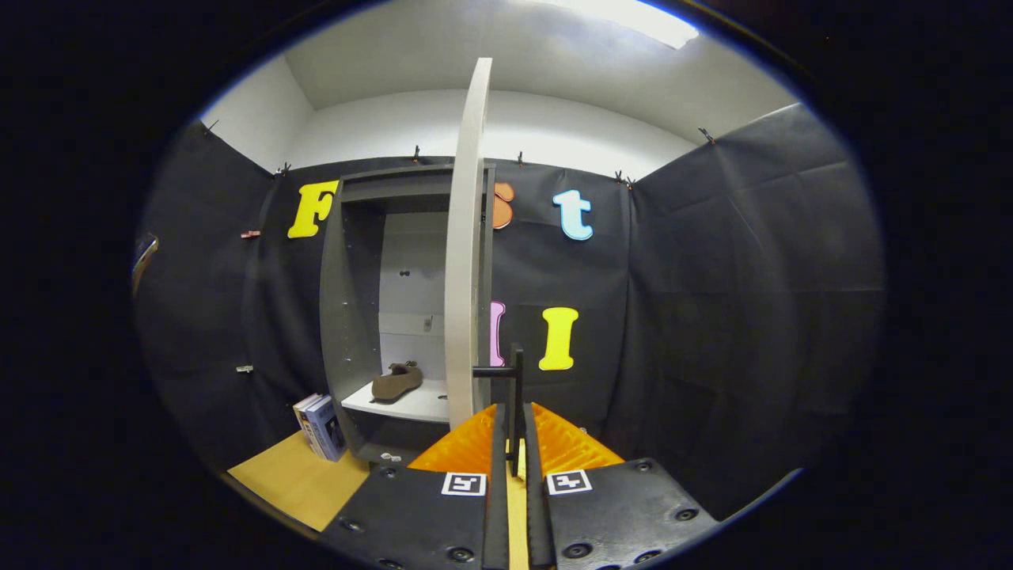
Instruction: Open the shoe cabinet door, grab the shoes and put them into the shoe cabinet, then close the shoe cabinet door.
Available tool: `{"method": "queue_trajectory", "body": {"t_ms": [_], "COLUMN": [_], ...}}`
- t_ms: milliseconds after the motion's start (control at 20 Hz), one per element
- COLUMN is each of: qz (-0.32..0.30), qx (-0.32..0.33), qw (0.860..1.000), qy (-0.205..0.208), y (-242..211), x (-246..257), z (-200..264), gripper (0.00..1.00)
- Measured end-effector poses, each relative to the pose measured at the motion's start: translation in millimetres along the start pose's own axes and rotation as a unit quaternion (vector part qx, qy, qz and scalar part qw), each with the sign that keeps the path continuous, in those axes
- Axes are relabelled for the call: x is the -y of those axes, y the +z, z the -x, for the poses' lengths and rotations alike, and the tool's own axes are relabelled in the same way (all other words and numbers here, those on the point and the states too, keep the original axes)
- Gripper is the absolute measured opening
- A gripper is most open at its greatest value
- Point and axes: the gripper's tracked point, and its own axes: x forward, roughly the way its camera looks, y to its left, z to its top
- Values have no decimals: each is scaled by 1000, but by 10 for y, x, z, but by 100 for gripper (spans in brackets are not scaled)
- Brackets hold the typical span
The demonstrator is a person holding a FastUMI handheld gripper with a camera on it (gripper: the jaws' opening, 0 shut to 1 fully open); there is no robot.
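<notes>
Bright ceiling light glare overhead, dim booth, sharp focus, fisheye-bent edges

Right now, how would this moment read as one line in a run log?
gripper: shut on door handle | cabinet door: open, edge-on | shoe: on shelf inside | step: closing door

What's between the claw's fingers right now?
In the gripper view, the claw is shut on the door handle, a dark bar standing off the open cabinet door. The shoe sits on the shelf beyond.
</notes>
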Motion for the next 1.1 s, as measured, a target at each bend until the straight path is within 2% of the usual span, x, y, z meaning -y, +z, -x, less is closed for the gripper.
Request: {"method": "queue_trajectory", "body": {"t_ms": [50, 250, 450, 550, 650, 750, 850, 1100], "qz": [-7, -28, -18, -23, -36, -51, -51, -34], "qx": [2, 2, -16, -41, -74, -108, -148, -265], "qw": [1000, 998, 994, 991, 986, 979, 972, 945], "qy": [0, 48, 108, 128, 147, 163, 172, 186], "y": [7, 14, -77, -201, -386, -690, -1199, -2472], "x": [-31, -315, -566, -695, -908, -1248, -1592, -2047], "z": [-3, 44, 143, 170, 243, 155, -50, -61], "gripper": [13, 22, 77, 83, 98, 97, 98, 98]}}
